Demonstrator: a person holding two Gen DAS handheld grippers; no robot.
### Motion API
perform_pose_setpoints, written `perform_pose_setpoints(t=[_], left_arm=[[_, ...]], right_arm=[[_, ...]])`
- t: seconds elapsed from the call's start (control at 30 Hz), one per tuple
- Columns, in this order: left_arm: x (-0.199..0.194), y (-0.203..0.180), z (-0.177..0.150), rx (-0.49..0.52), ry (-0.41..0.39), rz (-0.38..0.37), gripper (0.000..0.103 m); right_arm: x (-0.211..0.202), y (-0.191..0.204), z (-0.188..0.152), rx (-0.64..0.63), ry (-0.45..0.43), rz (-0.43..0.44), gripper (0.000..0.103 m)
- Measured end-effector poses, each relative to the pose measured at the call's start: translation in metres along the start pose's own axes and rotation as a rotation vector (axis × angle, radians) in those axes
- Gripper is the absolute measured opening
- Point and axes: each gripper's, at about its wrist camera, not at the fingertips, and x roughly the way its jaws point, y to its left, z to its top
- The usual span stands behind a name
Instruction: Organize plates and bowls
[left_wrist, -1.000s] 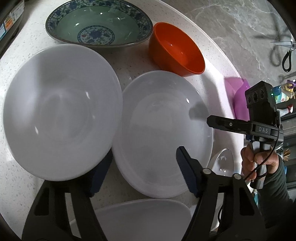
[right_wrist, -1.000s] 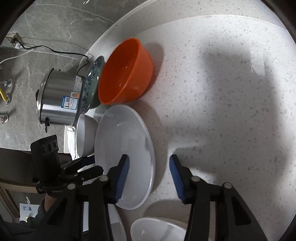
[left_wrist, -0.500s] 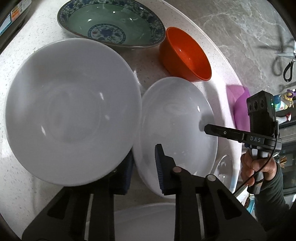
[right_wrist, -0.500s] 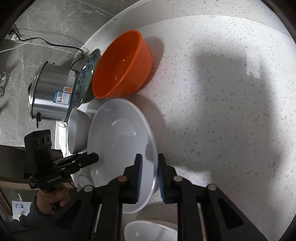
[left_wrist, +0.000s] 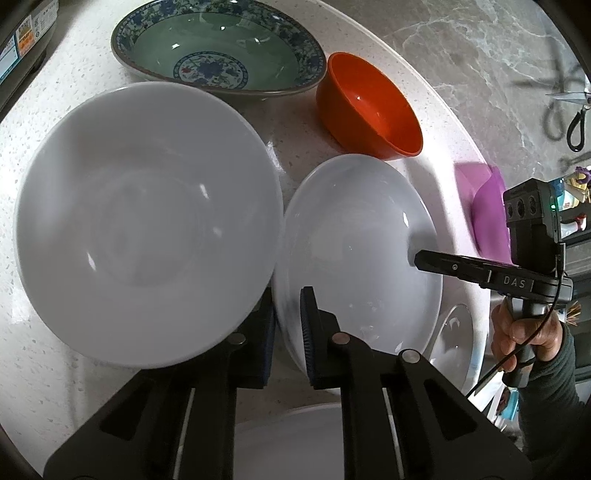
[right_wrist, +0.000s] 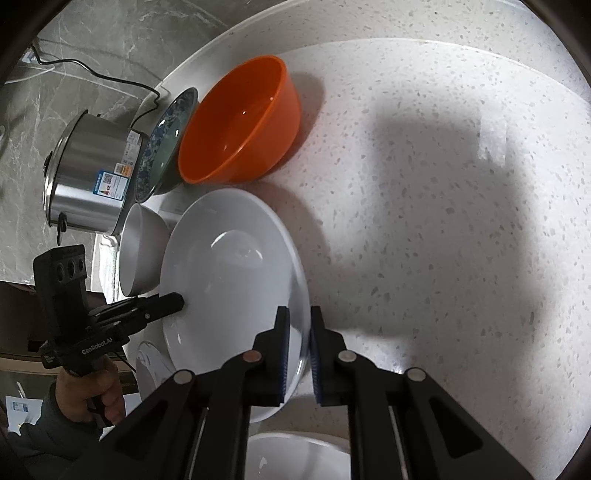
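Shallow white ceramic plate (right_wrist: 229, 288) on speckled tabletop (right_wrist: 424, 221), pinched at opposite rims: left gripper (left_wrist: 288, 325) jaws clamp near edge, right gripper (right_wrist: 297, 343) jaws clamp far edge. Two-sided hold likely for level lift. Larger white plate (left_wrist: 147, 221) just beside, probable stacking spot.

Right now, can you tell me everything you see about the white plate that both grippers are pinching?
The white plate is round, plain and glossy, like glazed ceramic, with a shallow dished middle and a wide rim. It looks empty and clean. The right gripper is shut on one edge of its rim, and the left gripper is shut on the opposite edge. It sits over the speckled counter, just in front of the orange bowl, beside a bigger white bowl. Whether it is lifted yet I cannot tell.
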Motion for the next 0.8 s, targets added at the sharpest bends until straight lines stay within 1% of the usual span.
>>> perform_pose_setpoints(t=[0.47, 0.6, 0.8], left_arm=[[-0.006, 0.000, 0.007, -0.017, 0.012, -0.043, 0.010], [-0.014, 0.002, 0.009, -0.028, 0.010, -0.063, 0.010], [-0.031, -0.005, 0.002, 0.004, 0.007, -0.065, 0.010]], right_arm=[[-0.011, 0.006, -0.002, 0.021, -0.015, -0.002, 0.012], [-0.017, 0.009, -0.003, 0.037, -0.015, 0.004, 0.012], [-0.029, 0.021, -0.010, 0.039, -0.026, 0.011, 0.012]])
